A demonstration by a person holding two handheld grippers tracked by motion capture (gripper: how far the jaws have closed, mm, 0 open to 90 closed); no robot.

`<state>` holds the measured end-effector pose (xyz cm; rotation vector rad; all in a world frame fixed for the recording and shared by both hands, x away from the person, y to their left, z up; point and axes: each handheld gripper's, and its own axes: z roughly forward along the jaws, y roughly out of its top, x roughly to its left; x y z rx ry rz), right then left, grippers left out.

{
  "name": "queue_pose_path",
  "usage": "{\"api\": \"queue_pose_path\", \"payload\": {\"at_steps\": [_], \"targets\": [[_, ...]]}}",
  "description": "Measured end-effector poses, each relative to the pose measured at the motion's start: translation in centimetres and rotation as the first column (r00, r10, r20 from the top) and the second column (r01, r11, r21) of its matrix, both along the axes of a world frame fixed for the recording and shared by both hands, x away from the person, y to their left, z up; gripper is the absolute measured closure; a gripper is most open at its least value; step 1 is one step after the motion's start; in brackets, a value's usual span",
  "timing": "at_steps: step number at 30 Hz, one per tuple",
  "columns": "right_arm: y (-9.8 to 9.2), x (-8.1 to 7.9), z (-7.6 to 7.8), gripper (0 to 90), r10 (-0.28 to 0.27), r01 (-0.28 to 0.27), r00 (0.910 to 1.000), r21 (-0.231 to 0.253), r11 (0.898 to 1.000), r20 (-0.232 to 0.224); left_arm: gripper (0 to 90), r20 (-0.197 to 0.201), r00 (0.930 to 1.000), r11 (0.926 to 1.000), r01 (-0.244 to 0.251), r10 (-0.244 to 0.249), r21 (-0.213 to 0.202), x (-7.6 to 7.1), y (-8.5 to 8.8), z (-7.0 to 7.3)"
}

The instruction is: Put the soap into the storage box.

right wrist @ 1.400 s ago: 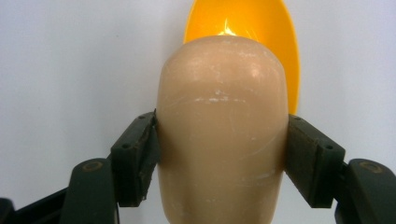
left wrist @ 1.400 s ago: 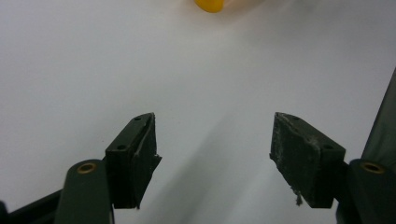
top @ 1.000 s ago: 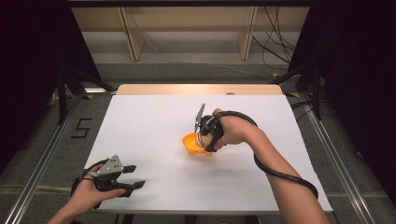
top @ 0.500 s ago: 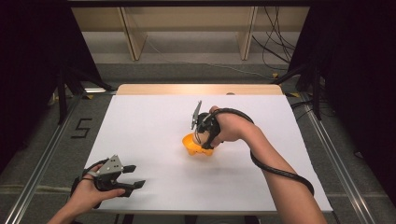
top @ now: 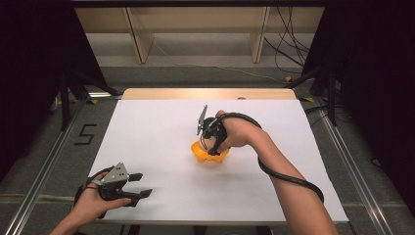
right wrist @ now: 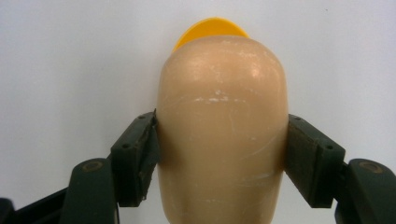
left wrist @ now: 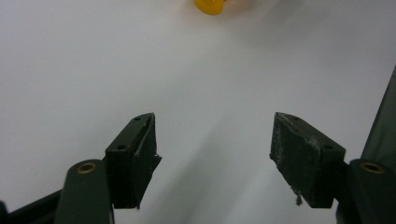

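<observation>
Gripping a smooth beige rounded plastic piece point(right wrist: 222, 126), the right tool point(right wrist: 222, 140) clamps both pads on its sides, above an orange plastic bowl point(top: 208, 154) mid-counter point(top: 156, 132). The left tool point(left wrist: 212, 154) (at seven o'clock) gapes wide, empty.

A white worktop point(top: 156, 147) takes up the middle of the frame, with a bare wooden strip point(top: 205, 93) along its far edge. Beyond it, at the top, stands a pale shelf unit point(top: 195, 24), and loose cables point(top: 288, 54) trail over the grey floor point(top: 112, 73) at upper right. At left, a black "5" mark point(top: 84, 134) sits on the floor beside a metal rail point(top: 44, 171).
</observation>
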<state>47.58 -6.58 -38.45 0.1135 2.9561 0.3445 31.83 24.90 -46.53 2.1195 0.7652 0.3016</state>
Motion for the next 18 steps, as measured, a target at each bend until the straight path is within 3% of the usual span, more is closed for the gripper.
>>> {"api": "queue_pose_path", "payload": {"at_steps": [2, 4, 6, 7, 8, 9, 11, 13, 14, 16, 18], "targets": [[0.01, 0.29, -0.19, 33.8, 0.028, -0.028, 0.9996, 0.002, 1.000, 0.010, 31.4, -0.001, 1.0000, 1.0000, 0.000, 0.000, -0.005, -0.02, -0.02, -0.01], [0.09, 0.15, -0.34, 33.8, 0.008, -0.008, 1.0000, 0.001, 1.000, 0.000, 31.4, 0.000, 1.0000, 1.0000, 0.001, -0.001, 0.000, 0.00, 0.02, 0.01], [0.12, 0.47, -0.46, 33.8, 0.038, -0.038, 0.9992, 0.006, 0.999, 0.007, 31.4, 0.000, 1.0000, 1.0000, 0.001, -0.001, -0.003, -0.01, 0.00, 0.00], [0.08, -0.03, -0.47, 33.8, -0.035, 0.035, 0.9992, -0.002, 0.999, -0.016, 31.4, 0.001, 1.0000, 1.0000, 0.002, -0.002, 0.000, 0.01, 0.02, 0.01], [0.17, 0.44, -0.53, 33.8, 0.026, -0.026, 0.9996, 0.003, 1.000, 0.006, 31.4, 0.001, 1.0000, 1.0000, 0.002, -0.002, 0.001, 0.01, 0.02, 0.02], [0.17, 0.59, -0.54, 33.8, 0.036, -0.036, 0.9993, 0.004, 0.999, 0.010, 31.4, 0.000, 1.0000, 1.0000, 0.001, -0.001, -0.005, -0.01, -0.01, 0.00], [0.13, 0.33, -0.59, 33.8, -0.009, 0.009, 0.9999, 0.000, 1.000, -0.006, 31.5, 0.000, 1.0000, 1.0000, 0.001, -0.001, -0.003, 0.00, 0.00, 0.00], [0.19, 0.67, -0.69, 33.8, 0.036, -0.036, 0.9993, 0.003, 0.999, 0.008, 31.4, -0.001, 1.0000, 1.0000, 0.001, -0.001, -0.005, -0.01, 0.00, 0.01], [0.20, 0.68, -0.72, 33.8, 0.037, -0.037, 0.9993, 0.002, 0.999, 0.003, 31.5, -0.018, 0.9997, 0.9998, -0.014, 0.013, -0.017, -0.11, -0.08, -0.03], [0.25, 0.34, -0.78, 33.8, -0.008, 0.008, 0.9999, -0.003, 1.000, -0.011, 31.4, -0.017, 0.9998, 0.9998, -0.013, 0.013, -0.016, -0.11, -0.08, -0.02], [0.35, 0.65, -0.86, 33.8, 0.033, -0.033, 0.9994, 0.002, 0.999, 0.006, 31.4, -0.017, 0.9998, 0.9998, -0.013, 0.013, -0.017, -0.12, -0.08, -0.02]]}}
